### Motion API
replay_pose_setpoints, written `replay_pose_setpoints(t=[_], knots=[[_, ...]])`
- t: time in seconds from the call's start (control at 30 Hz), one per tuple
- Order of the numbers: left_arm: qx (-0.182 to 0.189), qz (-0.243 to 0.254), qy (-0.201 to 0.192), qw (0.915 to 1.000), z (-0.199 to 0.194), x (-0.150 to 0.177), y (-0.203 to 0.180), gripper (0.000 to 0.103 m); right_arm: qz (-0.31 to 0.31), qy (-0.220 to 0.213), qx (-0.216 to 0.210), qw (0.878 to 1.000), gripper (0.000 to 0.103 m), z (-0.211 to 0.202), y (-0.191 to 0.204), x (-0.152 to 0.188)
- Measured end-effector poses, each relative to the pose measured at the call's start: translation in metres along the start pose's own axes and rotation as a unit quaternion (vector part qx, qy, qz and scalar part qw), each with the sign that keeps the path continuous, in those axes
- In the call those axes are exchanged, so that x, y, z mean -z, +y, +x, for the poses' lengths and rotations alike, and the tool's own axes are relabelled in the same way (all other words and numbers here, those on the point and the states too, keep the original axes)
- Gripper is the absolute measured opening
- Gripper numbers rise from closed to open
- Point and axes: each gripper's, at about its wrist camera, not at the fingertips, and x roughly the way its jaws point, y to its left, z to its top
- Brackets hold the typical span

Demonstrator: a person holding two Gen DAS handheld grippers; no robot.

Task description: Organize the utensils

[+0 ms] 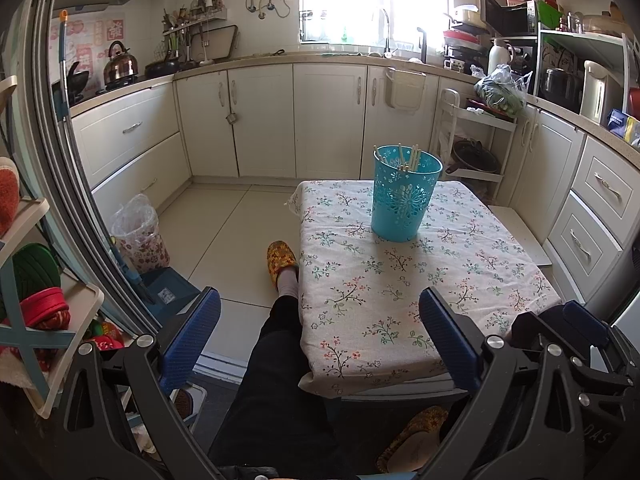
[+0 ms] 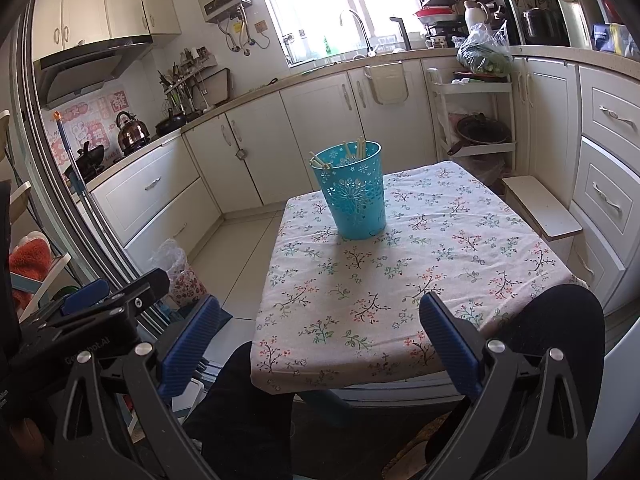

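A teal perforated holder [image 1: 404, 196] stands upright on the far part of a small table with a floral cloth [image 1: 400, 292]. Several pale chopsticks [image 1: 412, 158] stick out of its top. The holder also shows in the right wrist view [image 2: 352, 190], with the chopsticks [image 2: 352, 148] leaning inside it. My left gripper [image 1: 320, 336] is open and empty, held back over the table's near edge. My right gripper [image 2: 320, 336] is open and empty, also near the front edge of the table [image 2: 400, 280]. The right gripper's body shows at the lower right of the left wrist view [image 1: 560, 340].
The person's legs [image 1: 276, 360] and yellow slippers [image 1: 280, 258] are to the left of the table. A lined waste bin [image 1: 138, 232] stands on the floor at left. Cream cabinets [image 1: 328, 120] ring the room. A white rack [image 1: 472, 140] with a pan stands behind the table.
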Motion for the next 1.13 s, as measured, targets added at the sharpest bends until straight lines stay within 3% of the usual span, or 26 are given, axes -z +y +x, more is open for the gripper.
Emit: replay_pose_setpoints(t=[1.13], knots=[[0.000,-0.001,0.006,1.0000,0.0057,0.0042,0.0040,0.095,0.000,0.001,-0.001,1.000,0.096,-0.0002,-0.0002,0.0005]])
